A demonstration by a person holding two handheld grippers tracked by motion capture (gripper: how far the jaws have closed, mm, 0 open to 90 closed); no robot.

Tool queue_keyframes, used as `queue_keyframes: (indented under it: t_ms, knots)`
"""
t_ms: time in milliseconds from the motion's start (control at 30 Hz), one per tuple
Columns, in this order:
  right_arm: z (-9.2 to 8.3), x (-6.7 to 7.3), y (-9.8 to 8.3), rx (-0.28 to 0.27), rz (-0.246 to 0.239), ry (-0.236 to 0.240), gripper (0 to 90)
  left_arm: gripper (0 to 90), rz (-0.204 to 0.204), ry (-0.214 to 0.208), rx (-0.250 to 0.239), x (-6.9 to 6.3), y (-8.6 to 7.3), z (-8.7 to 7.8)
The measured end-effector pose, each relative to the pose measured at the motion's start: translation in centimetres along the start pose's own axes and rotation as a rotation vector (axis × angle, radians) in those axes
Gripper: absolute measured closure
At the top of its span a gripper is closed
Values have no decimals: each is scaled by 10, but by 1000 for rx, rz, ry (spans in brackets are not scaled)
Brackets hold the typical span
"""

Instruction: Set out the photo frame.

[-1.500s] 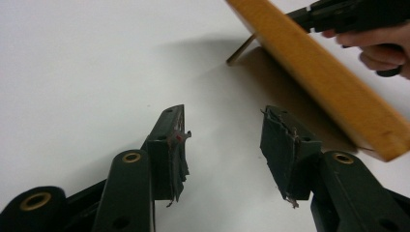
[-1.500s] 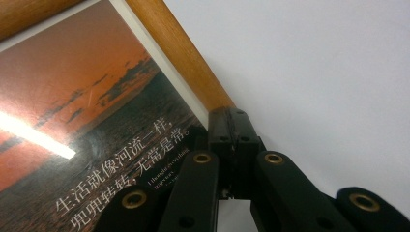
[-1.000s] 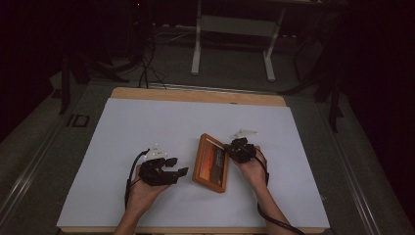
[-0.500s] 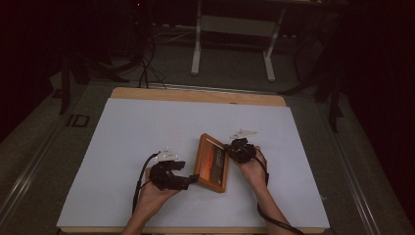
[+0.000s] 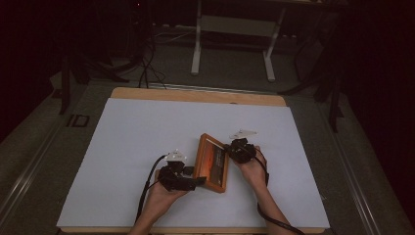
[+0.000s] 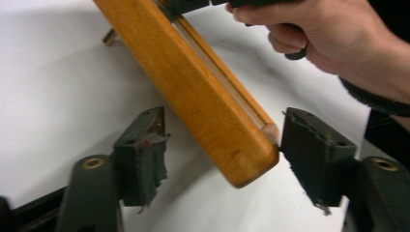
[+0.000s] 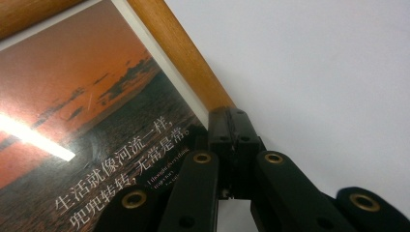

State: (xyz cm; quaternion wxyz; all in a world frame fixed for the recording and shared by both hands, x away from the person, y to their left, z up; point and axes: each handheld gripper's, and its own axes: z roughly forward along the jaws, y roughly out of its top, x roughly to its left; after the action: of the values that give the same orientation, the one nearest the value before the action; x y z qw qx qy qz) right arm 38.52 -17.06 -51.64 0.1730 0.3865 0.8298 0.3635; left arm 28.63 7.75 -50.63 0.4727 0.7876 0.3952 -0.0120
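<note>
At frame [image 6: 203, 92] corner | left tool [image 6: 220, 154] released, closing | right tool [image 7: 232, 135] clenched on frame, edge hidden

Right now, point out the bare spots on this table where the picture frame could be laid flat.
The white sheet is bare across its whole far half, up to the wooden table edge, and down its left side. A narrower strip lies right of the right hand. It is crowded near the front middle: the picture frame sits between the left gripper and right gripper.

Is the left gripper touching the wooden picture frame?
Cannot tell. In the left gripper view the frame lies between the open left gripper; one pad sits right at its corner, the other stands clear.
</note>
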Motion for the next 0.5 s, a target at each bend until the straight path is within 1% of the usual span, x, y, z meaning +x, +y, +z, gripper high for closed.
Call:
queue_keyframes:
  t_ms: [33,133,200,233,300,333,467,500]
  knots:
    - [0,0,0,0,0,0,900,377,0,0,0,0,0,0]
    - [0,0,0,-3,1,0,900,403,-27,-14,-5,0,2,3]
    - [0,0,-1,-3,0,1,900,416,-32,-15,-3,1,2,4]
    - [0,0,0,-3,-1,1,900,416,-49,-20,-5,3,3,6]
    - [0,0,0,1,-10,1,900,452,-75,-27,-10,4,4,7]
    - [0,0,0,3,-16,2,900,457,-80,-28,-8,5,4,8]
    - [-1,-3,0,6,-8,34,900,469,-96,-19,-8,3,4,8]
    - [-2,-3,0,8,-15,36,900,473,-99,-16,-6,3,5,8]
